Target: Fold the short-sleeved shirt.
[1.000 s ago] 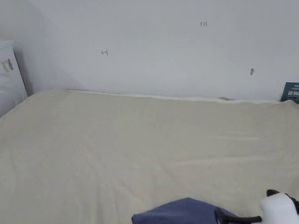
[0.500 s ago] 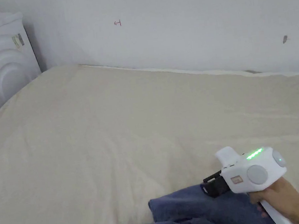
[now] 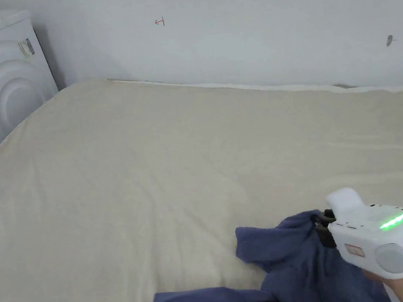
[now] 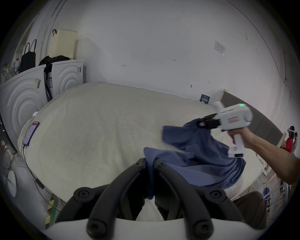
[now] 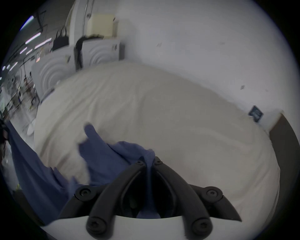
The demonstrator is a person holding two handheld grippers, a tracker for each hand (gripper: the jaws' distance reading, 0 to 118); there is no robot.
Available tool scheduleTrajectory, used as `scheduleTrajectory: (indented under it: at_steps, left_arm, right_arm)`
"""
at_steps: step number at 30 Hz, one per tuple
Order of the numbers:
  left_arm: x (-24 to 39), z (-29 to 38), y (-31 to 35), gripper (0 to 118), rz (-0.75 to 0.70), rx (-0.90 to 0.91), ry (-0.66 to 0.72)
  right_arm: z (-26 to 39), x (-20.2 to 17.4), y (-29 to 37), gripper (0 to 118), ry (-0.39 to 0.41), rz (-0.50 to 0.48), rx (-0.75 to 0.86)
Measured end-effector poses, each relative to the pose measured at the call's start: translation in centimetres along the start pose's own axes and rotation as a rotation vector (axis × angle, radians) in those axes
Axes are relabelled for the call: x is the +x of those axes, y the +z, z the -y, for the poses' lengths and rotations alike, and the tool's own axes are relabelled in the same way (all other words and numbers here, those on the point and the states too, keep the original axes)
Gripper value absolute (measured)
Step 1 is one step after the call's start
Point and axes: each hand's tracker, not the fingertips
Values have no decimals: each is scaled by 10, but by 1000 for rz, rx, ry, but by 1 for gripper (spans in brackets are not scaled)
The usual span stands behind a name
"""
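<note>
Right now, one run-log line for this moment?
stage: lifting to spread | left gripper: shut on blue shirt | right gripper: shut on shirt | shirt: bunched above bed

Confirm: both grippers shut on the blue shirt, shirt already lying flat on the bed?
Not flat. The shirt hangs bunched between the left gripper and the right gripper, lifted over the bed, as the left gripper view shows. Both are shut on it.
</note>
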Motion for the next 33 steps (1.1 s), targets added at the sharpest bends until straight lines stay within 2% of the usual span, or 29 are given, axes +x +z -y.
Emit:
scheduleTrajectory:
  at_steps: [3,6,11,14,16,19,22,23,24,27,33]
  left_arm:
    - [-4,-24,6,8,13,48,70]
    - [-2,-68,15,8,19,161,44]
    - [0,-168,32,8,56,353,30]
    - [-1,-234,43,8,81,452,4]
    - [2,-278,48,8,90,454,-13]
    - [11,-337,49,8,102,474,-66]
    - [12,-390,51,8,90,513,-135]
    - [11,-406,51,8,99,533,-162]
    - [8,-419,48,8,104,522,-153]
    - [3,-448,32,8,86,504,-157]
    - [0,-469,-7,8,98,490,-137]
  right_arm:
    - [-14,33,74,7,-95,111,144]
    - [-37,60,158,7,-128,209,310]
    - [-110,77,289,7,-231,362,487]
    - [-151,86,342,7,-290,382,564]
    - [-177,97,354,7,-330,359,589]
    - [-212,104,351,7,-259,453,597]
    - [-238,116,346,7,-289,448,614]
    - [-247,121,333,7,-283,407,625]
    - [-255,124,327,7,-267,439,641]
    - [-274,135,319,7,-218,533,629]
    - [-295,143,300,7,-223,553,671]
